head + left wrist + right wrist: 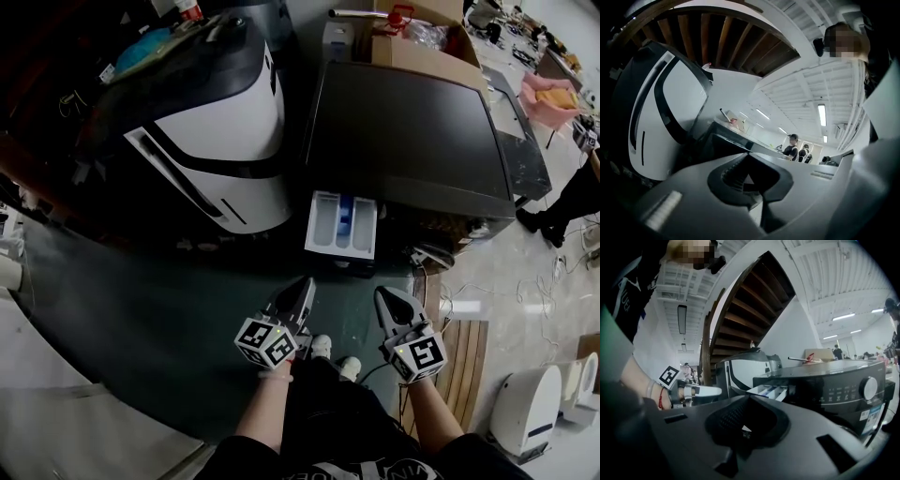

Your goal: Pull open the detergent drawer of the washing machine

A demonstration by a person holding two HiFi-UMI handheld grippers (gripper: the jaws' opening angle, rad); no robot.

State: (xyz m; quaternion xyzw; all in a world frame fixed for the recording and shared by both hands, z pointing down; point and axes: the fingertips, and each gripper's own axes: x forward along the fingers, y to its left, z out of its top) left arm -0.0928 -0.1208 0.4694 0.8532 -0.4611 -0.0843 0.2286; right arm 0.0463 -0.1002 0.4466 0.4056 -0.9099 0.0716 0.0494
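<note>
While both grippers hang in the air in front of the washing machine (403, 131), the detergent drawer (342, 225) stands pulled out from the machine's front. In the head view it sticks out at the near left corner of the dark lid. The drawer is white and divided into compartments, and the middle one has a blue part.

The left gripper (302, 284) is clenched. Its jaws lie together with nothing between them, and it touches nothing. It is below the drawer in the head view, near it but clearly apart. The right gripper (384, 295) is just beside the left one. In the right gripper view its jaws are also pressed together and empty. Each gripper carries its marker cube (265, 342) close to the person's wrist.

The right gripper view looks at the dark front of the machine. The drawer juts out at the left end of the control panel, and a round dial (868, 388) sits at the right end.

A white and black appliance (220, 141) stands on the floor near the left side of the washing machine. A cardboard box (422, 47) is at the far edge of the lid; I cannot tell if it rests on the lid or stands behind it. A wooden slatted board (461, 361) lies on the floor by the right gripper. Another person (562, 202) in dark clothes stands near the machine's right side.
</note>
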